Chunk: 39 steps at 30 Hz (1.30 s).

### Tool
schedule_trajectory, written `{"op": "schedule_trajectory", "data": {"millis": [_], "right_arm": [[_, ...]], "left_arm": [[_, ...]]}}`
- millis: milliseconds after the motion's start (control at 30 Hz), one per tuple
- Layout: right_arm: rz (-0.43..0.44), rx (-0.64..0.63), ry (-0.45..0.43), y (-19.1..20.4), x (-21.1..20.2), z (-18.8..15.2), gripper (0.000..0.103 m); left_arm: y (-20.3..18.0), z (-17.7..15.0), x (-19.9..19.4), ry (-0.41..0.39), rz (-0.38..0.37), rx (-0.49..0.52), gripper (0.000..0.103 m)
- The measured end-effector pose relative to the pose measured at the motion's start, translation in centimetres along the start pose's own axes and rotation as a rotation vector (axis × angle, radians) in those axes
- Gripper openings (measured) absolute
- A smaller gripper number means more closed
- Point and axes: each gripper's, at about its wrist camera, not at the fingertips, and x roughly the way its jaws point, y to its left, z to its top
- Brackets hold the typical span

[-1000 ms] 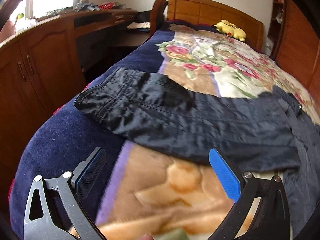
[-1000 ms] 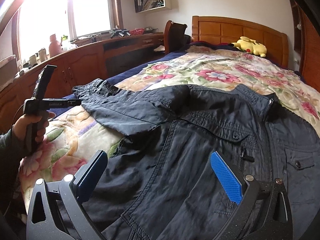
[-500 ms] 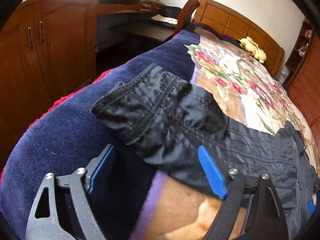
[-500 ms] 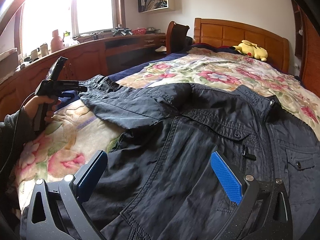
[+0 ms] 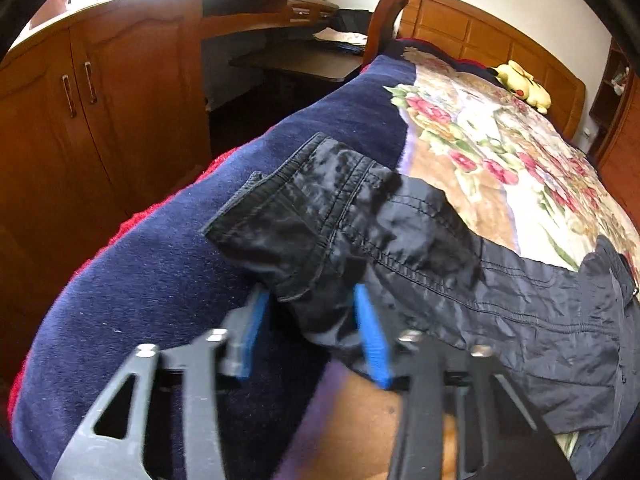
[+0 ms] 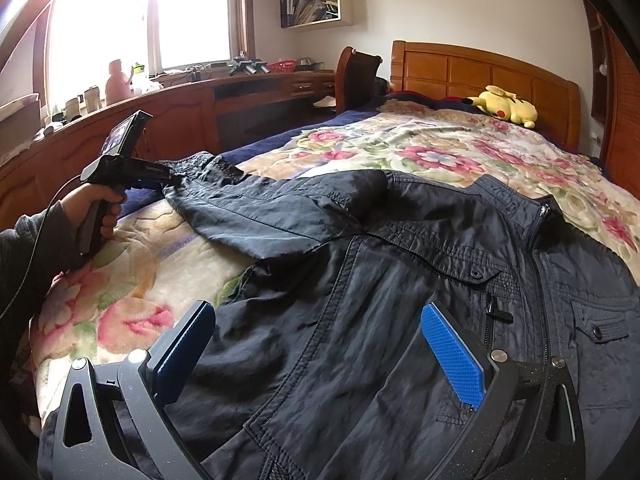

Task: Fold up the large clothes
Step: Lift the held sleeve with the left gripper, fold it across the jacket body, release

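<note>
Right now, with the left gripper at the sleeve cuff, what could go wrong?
1. The left gripper straddles only the cuff corner with its jaws not closed; a thin bite may slip.
2. The cuff lies on the blanket; the pads might pinch it too.
3. The right gripper is open, so the jacket could drag.

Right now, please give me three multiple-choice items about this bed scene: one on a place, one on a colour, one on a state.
1. Where does the yellow plush toy lie?
A. by the headboard
B. on the desk
C. on the jacket

2. What colour are the pads of the right hand-held gripper?
A. red
B. blue
C. green

3. What is the left hand-held gripper doing?
A. hanging far from the jacket
B. holding the toy
C. closing around the sleeve cuff

Key: 1 A, it rests against the wooden headboard. 2 B, both pads show blue. 3 C, cuff fabric sits between its pads.
</note>
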Motion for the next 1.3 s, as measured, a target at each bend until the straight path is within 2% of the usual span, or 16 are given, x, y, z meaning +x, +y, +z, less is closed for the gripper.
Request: {"op": "schedule_trajectory", "data": {"millis": [33,100,200,300,433,567,733,1033,1300], "right_arm": [[0.002,-0.001,0.000,0.0,0.0,0.0,0.103],[0.002,-0.004,0.001,0.0,-0.1,0.0,0.103],[0.003,0.002,-0.003,0.0,-0.2,0.0,0.103],[0.006,0.015,-0.008,-0.3,-0.4,0.2,0.103],[0.017,0.022,-0.027,-0.8,-1.8,0.6,0.103],[-0.013,-0.021,-0.027,-1.7,-3.4,0.9,0.103],[-0.052,-0.024,-0.041,-4.3,-6.4,1.2,0.103],[-0.146,0.049,-0.075,-11.0,-11.7,0.1,0.103],[-0.217,0.130,-0.062,-14.2,-14.0,-2.3,0.103]], "left_arm": [[0.0,0.0,-0.2,0.004,-0.018,0.005,0.021],[-0.7,-0.1,-0.7,0.001,-0.038,0.035,0.011],[-2.4,-0.2,-2.5,-0.050,-0.008,0.102,0.009],[-4.6,-0.1,-5.2,-0.097,-0.007,0.142,0.009],[-8.9,-0.1,-9.2,-0.142,-0.047,0.218,0.009],[-14.2,-0.9,-12.9,-0.171,-0.084,0.312,0.008],[-19.2,-2.2,-16.2,-0.193,-0.141,0.364,0.008],[-29.1,-5.9,-19.9,-0.207,-0.286,0.474,0.008],[-35.0,-9.1,-22.0,-0.197,-0.409,0.547,0.008]]}}
